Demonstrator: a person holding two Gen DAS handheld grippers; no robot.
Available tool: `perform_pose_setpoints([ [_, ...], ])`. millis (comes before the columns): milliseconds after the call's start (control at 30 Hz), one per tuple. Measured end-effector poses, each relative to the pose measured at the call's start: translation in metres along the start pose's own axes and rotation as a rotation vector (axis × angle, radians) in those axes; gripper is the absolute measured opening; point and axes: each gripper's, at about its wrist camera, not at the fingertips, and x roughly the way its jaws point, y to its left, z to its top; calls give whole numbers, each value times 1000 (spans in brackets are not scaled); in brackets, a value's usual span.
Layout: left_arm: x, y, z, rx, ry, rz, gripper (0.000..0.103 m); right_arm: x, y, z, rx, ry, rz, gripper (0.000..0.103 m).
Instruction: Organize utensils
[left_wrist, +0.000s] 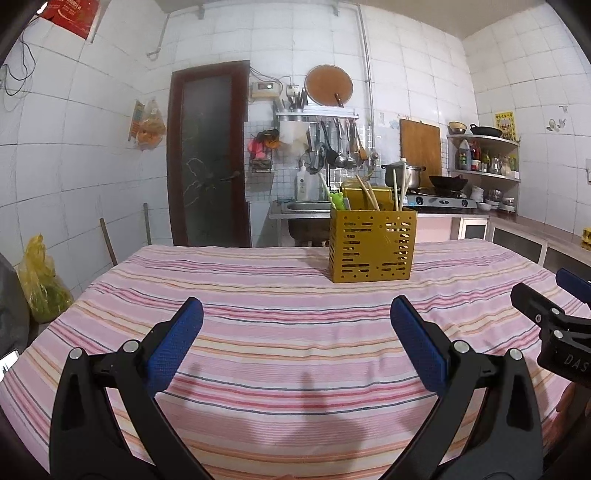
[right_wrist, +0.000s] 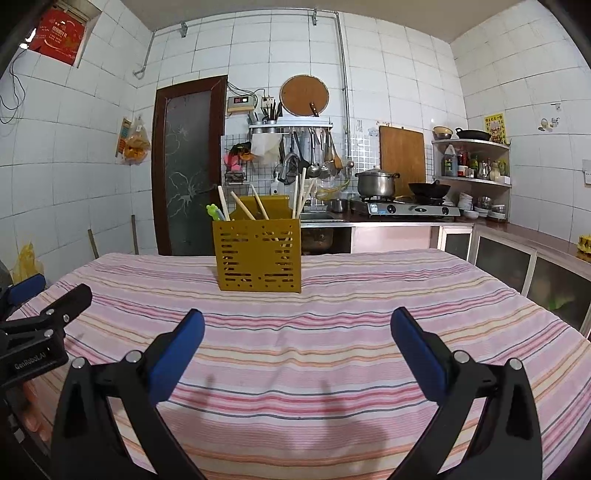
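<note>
A yellow perforated utensil holder (left_wrist: 372, 245) (right_wrist: 258, 254) stands upright at the far middle of the table covered by a pink striped cloth (left_wrist: 277, 332) (right_wrist: 332, 332). Several wooden chopsticks (left_wrist: 400, 188) (right_wrist: 301, 192) and a green-topped utensil (left_wrist: 336, 201) (right_wrist: 212, 211) stick up out of it. My left gripper (left_wrist: 295, 314) hangs open over the near cloth, nothing between its blue pads. My right gripper (right_wrist: 297, 323) is open too, empty, well short of the holder. Each gripper shows at the other view's edge: the right gripper (left_wrist: 554, 314) and the left gripper (right_wrist: 40, 314).
Behind the table are a sink (left_wrist: 303, 206), a gas stove with a pot (right_wrist: 376, 182) and a wok (right_wrist: 430, 190), hanging ladles, a corner shelf (right_wrist: 472, 177) and a dark door (left_wrist: 207, 155). A yellow bag (left_wrist: 40, 284) sits on the floor at the left.
</note>
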Motion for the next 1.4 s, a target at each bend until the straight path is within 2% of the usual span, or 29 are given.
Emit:
perform_pose_setpoints([
  [433, -2, -1, -1, 2, -9, 9, 98, -3, -2, 2, 6, -16, -7, 98],
  [1400, -5, -3, -5, 22, -13, -26, 98, -4, -3, 3, -6, -22, -10, 98],
])
